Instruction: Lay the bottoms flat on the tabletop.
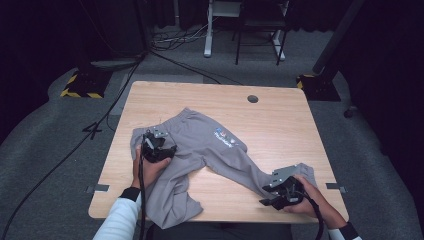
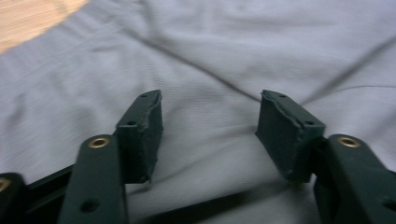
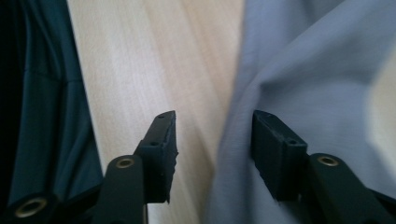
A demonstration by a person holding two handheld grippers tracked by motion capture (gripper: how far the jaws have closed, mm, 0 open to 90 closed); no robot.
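At the near right corner of the wooden table [image 1: 280, 120], the right gripper [image 1: 274, 198] is held low by the right hand [image 1: 306, 197]. Its jaws are seen parted in the right gripper view, nothing pinched between them; the edge of the grey trousers [image 3: 303, 84] lies under the gap and the right pad, bare wood under the left pad. A dark green fabric fold is seen at that view's left edge.

Nearer the table's left side, the left gripper [image 1: 156, 150] is rested over the trousers [image 1: 200, 145] by the left hand [image 1: 150, 167], a white sleeve [image 1: 119, 220] behind it. In the left gripper view its jaws are set moderately apart above creased grey cloth [image 2: 210, 60], no fabric gripped.

The trousers are spread crumpled across the table's middle, one leg hanging over the near edge, the other stretched toward the right gripper. A small blue-and-white printed logo [image 1: 225, 136] is seen near the waistband; its lettering cannot be read.

Farther off, a round cable hole [image 1: 252, 98] is set in the tabletop.
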